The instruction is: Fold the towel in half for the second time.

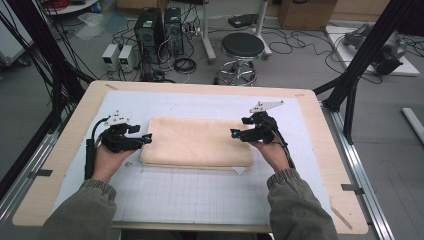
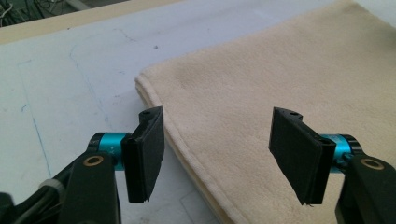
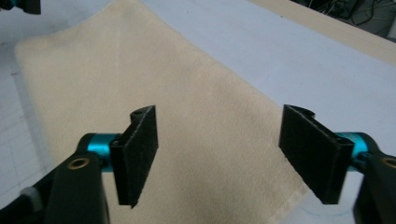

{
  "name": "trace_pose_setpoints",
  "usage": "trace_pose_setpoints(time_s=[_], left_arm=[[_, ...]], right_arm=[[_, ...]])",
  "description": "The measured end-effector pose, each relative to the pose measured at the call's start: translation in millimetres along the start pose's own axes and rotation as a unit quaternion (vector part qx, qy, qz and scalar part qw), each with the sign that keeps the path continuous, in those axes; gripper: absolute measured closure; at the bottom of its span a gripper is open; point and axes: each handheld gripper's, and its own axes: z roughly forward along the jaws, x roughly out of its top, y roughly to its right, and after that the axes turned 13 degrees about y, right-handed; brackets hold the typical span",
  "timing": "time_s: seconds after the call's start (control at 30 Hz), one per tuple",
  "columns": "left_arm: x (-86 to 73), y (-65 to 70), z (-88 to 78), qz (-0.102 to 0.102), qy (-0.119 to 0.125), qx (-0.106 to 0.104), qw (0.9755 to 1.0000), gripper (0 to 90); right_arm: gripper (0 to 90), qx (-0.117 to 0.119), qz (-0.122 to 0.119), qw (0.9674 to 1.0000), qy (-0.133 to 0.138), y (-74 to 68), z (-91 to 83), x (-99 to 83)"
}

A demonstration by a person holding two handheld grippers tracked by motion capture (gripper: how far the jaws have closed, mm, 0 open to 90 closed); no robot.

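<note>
One folded cream towel lies flat on the white gridded mat, about mid-table, long side running left to right; folded layers show stacked at its near-left corner in the left gripper view. Two grippers, one per hand. Left gripper sits at the towel's left end, pointing right toward it, jaws spread with nothing pinched; in its own view the towel's hemmed edge runs between the two black pads, one pad over the mat, the other over the cloth. Right gripper sits at the towel's right end, pointing left, jaws likewise spread wide and gripping nothing; its own view shows the towel below and ahead, the right edge passing under the gap. Two hands, both palm-inward, wrists low near the mat, forearms in olive-green sleeves coming in from the bottom. One wooden table under the mat. Beyond it on the floor: one black round stool, two black computer towers, loose cables.
</note>
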Motion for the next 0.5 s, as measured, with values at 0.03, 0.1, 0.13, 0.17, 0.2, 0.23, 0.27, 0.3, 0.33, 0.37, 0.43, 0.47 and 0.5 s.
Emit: trace_pose_setpoints(time_s=[0.03,0.1,0.13,0.17,0.2,0.23,0.27,0.3,0.33,0.37,0.43,0.47,0.5], left_arm=[[-0.4,1.2,-0.2,-0.001,0.000,-0.001,1.0000,35.5],[-1.4,2.5,-1.5,0.000,0.002,-0.003,1.0000,34.2],[-2.1,3.2,-2.3,0.001,0.003,-0.003,1.0000,34.2],[-2.9,3.7,-3.2,0.002,0.004,-0.005,1.0000,34.2],[-3.9,4.2,-4.0,0.003,0.004,-0.006,1.0000,33.9],[-4.6,4.9,-4.7,0.000,0.004,-0.006,1.0000,33.3],[-5.1,5.4,-5.2,0.000,0.004,-0.006,1.0000,32.6],[-5.4,6.0,-5.2,-0.002,0.002,-0.008,1.0000,31.5],[-5.2,6.4,-5.5,-0.003,-0.001,-0.009,1.0000,30.0],[-4.9,7.4,-5.7,-0.001,0.000,-0.010,1.0000,28.8],[-4.0,9.4,-6.6,0.000,0.004,-0.009,1.0000,26.8],[-3.5,9.8,-7.1,0.002,0.006,-0.010,0.9999,25.4],[-3.2,10.3,-7.3,0.001,0.006,-0.012,0.9999,24.4]], right_arm=[[24.5,0.004,0.005,1.0000,0.003,-0.5,0.3,0.2],[20.2,0.004,0.018,0.9998,0.005,-1.4,1.3,-0.2],[20.1,0.005,0.019,0.9998,0.007,-1.7,1.7,-0.6],[20.1,0.005,0.019,0.9998,0.008,-3.0,1.6,-1.5],[20.0,0.005,0.015,0.9998,0.008,-4.1,1.8,-2.5],[19.9,0.004,0.011,0.9999,0.007,-5.1,2.2,-3.4],[19.8,0.005,0.011,0.9999,0.005,-6.0,2.8,-4.6],[19.5,0.004,0.011,0.9999,0.001,-7.1,3.1,-5.5],[19.2,0.003,0.006,1.0000,-0.001,-7.8,3.4,-6.2],[19.0,0.003,0.003,1.0000,-0.001,-8.7,3.3,-6.9],[17.3,0.000,0.003,1.0000,-0.001,-11.3,2.8,-7.7],[17.2,0.002,0.005,1.0000,-0.002,-12.1,2.8,-8.2],[16.9,0.006,0.006,1.0000,-0.005,-12.7,2.9,-8.6]])
